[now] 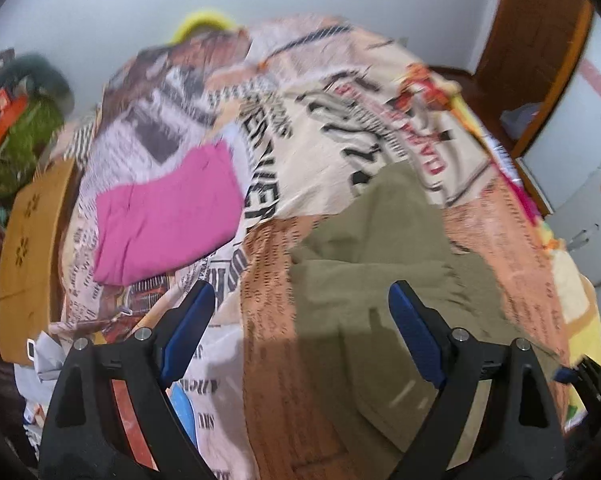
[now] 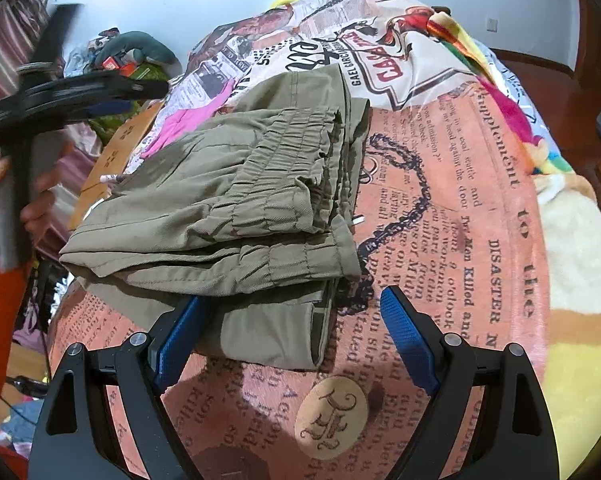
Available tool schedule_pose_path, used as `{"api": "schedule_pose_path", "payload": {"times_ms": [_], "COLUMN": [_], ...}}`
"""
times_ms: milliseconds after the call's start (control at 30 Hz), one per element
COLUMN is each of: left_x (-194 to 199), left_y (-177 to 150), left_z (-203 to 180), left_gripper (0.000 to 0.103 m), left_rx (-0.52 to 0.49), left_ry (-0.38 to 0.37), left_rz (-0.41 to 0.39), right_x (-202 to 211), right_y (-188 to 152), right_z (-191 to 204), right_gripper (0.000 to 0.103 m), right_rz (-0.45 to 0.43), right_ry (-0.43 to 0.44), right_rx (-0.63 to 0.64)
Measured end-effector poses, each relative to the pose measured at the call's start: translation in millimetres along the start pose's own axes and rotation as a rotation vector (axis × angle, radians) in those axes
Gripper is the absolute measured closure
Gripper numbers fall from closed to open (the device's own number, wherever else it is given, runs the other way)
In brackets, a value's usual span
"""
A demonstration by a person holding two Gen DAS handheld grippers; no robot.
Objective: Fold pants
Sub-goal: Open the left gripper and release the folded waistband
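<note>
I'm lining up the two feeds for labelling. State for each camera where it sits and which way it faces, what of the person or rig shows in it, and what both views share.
Left wrist: on the left gripper, looking forward and down across the bed; the olive pants and a pink garment lie ahead; its own blue-padded fingers show, open.
Right wrist: on the right gripper, close behind the folded pants; its open fingers show, plus the person's left hand at the left edge.
Shared: the pants, pink garment and newspaper-print bedspread.

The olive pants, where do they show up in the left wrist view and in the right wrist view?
Left wrist: olive pants right of centre, blurred.
Right wrist: olive pants centre-left, folded, waistband on top.
Shared landmark: pink garment on the newspaper-print blanket.
</note>
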State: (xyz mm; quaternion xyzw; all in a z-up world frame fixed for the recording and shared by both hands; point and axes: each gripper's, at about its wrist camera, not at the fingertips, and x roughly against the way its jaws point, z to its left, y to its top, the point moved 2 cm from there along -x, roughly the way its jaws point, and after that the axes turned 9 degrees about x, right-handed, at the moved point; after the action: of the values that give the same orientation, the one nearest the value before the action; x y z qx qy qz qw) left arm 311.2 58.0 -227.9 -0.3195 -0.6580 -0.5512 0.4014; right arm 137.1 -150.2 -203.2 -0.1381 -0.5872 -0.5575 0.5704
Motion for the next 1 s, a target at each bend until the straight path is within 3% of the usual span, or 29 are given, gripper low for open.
{"api": "schedule_pose_path", "payload": {"times_ms": [133,233,333,467,1000], "left_x": [-41.6,-76.4,-89.5,-79.3,-13.1], "left_y": [8.5,-0.1,-14.1,-29.7,-93.1], "left_z": [2.8,-0.4,-3.2,-3.2,31.9], "left_gripper": [0.014,0.013,0.007,0.007,0.007], "left_rx": [0.007,-0.029,-0.078,-0.137,-0.042], "left_ry": [0.051,0.094,0.116,0.121,0.051], "left_rz": [0.075,0.175,0.195,0.161,0.132], "right_x": [1.8,-0.4,-1.0,-2.1,27.6], "right_y": [-0.5,-1.4,-1.5,0.3,-3.1], "right_z": [-3.1,-7.0,-11.1,-12.6,-26.8], "right_gripper": [0.018,0.018,0.018,0.018,0.018], "right_rz": [0.003,0.012,0.014,0.019,-0.021], "right_ry": [-0.01,-0.019,-0.02,-0.018,-0.103], "right_rx": [-0.006,-0.018,-0.032,-0.034,-0.034]}}
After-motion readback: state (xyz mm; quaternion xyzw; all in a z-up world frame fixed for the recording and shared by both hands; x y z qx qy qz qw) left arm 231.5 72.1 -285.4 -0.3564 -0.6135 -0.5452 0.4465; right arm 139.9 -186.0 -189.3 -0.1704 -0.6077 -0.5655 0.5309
